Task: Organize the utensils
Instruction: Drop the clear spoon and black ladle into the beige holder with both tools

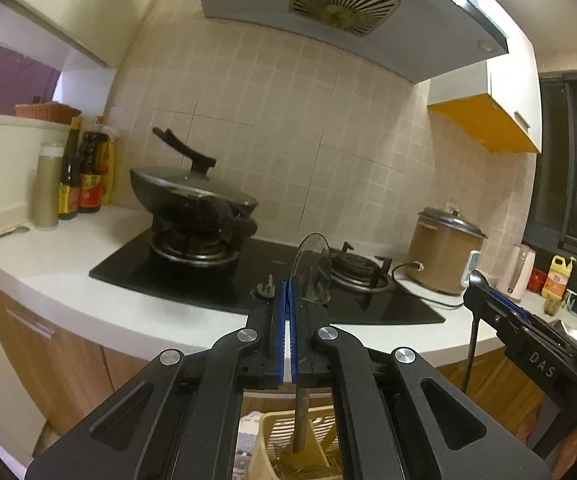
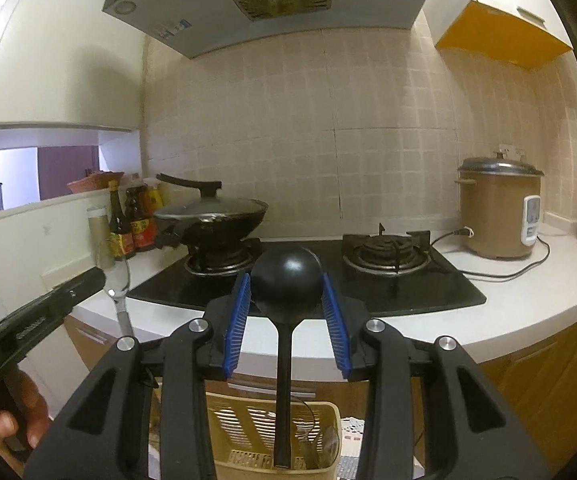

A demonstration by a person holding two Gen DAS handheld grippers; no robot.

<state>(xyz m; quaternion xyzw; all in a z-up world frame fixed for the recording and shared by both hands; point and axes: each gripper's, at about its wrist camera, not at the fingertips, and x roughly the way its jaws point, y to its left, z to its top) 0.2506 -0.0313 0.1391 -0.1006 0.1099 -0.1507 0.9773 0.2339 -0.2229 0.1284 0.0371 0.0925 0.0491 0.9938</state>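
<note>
- Spoon: lies flat on the counter at far left of my left view, before a jar and three sauce bottles.
- Wok: sits lidded on the left burner of the black hob; its long handle points up and to the left.
- Left tongs: my blue pads are pressed together on the neck of a clear ladle. Its bowl stands above my fingertips, in front of the right burner; its grey handle hangs down between my arms.
- Basket: beige, slotted, below my left tongs; the ladle's handle end reaches down into it.
- Right tongs: the pads stand partly spread, one on each side of the round bowl of a black ladle. They touch its sides, so I pinch it by the bowl. The back of the bowl faces my camera, and the straight handle drops down the middle.
- Same basket in my right view: the black handle's tip ends inside it, near the front wall.
- Hand: at the lower left of the right view, gripping my left tongs' handle.
- Rice cooker: brown with a metal lid, on the counter right of the hob, its cord trailing across the white top.
</note>
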